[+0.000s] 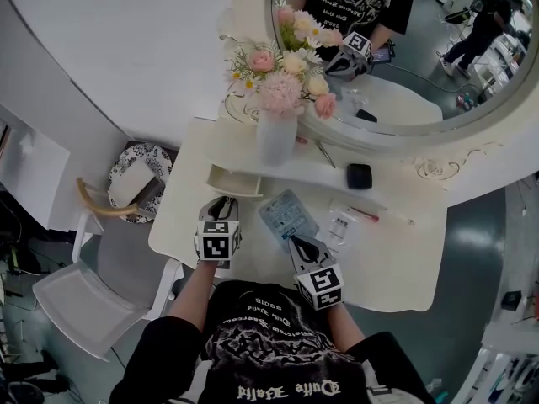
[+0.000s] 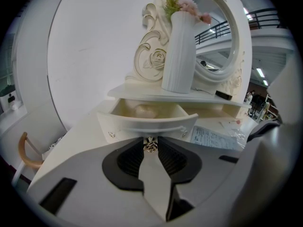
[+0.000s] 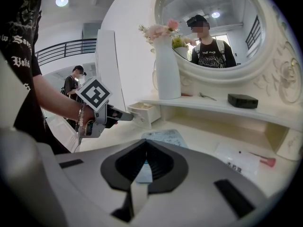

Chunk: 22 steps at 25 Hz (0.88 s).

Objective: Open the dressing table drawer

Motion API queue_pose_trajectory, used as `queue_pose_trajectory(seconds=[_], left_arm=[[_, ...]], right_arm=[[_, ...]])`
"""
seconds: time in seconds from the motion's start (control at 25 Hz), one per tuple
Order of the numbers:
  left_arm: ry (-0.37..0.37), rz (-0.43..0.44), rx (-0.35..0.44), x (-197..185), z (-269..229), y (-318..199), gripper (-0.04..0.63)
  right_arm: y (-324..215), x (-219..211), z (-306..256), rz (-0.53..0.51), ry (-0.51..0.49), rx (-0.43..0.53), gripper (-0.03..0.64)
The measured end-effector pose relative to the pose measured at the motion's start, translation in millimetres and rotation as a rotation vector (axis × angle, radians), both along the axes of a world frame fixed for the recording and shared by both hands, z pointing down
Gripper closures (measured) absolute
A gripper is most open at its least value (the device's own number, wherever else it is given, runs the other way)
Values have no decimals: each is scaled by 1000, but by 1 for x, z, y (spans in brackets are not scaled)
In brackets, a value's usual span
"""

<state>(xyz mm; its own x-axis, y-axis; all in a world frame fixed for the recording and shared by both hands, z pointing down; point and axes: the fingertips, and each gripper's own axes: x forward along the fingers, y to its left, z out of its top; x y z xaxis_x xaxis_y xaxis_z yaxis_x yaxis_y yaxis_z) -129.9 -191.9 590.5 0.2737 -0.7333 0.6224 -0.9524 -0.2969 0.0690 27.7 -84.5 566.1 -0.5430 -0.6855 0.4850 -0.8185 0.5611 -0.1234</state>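
The cream drawer [image 1: 229,181] under the dressing table's raised shelf stands pulled out, its inside [image 2: 144,109] showing. A small metal knob [image 2: 150,144] sits in the middle of its curved front. My left gripper [image 2: 150,144] is shut on that knob, and the head view shows the gripper [image 1: 221,204] right at the drawer front. In the right gripper view the left gripper [image 3: 129,117] reaches to the drawer [image 3: 142,111]. My right gripper [image 1: 296,242] hovers over the tabletop beside a printed packet, shut [image 3: 146,148] with nothing held.
A white vase of flowers [image 1: 276,133] stands on the shelf above the drawer, with a black box [image 1: 360,175] further right. A printed packet [image 1: 288,215] and clear sachets [image 1: 345,223] lie on the tabletop [image 1: 396,268]. The oval mirror [image 1: 421,66] rises behind. A white chair [image 1: 80,297] stands at left.
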Motion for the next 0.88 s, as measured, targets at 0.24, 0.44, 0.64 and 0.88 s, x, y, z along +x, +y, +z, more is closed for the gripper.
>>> queue_pose_trajectory(seconds=[0.24,0.44,0.64,0.88], left_arm=[[-3,2,-1,-1,0,1,492],[0,1,-2,-1,0,3,492],[0,3,-4,-1,-1,5,492],[0,6,-2,-1,-1,5,492]], right_arm=[[1,-2,0,-4,0,1,606],[2,-1,0,-4,2,0,606],[2,-3,0,-8,1,-1,606],[2,-5,-1,-12,-5,-3,606]])
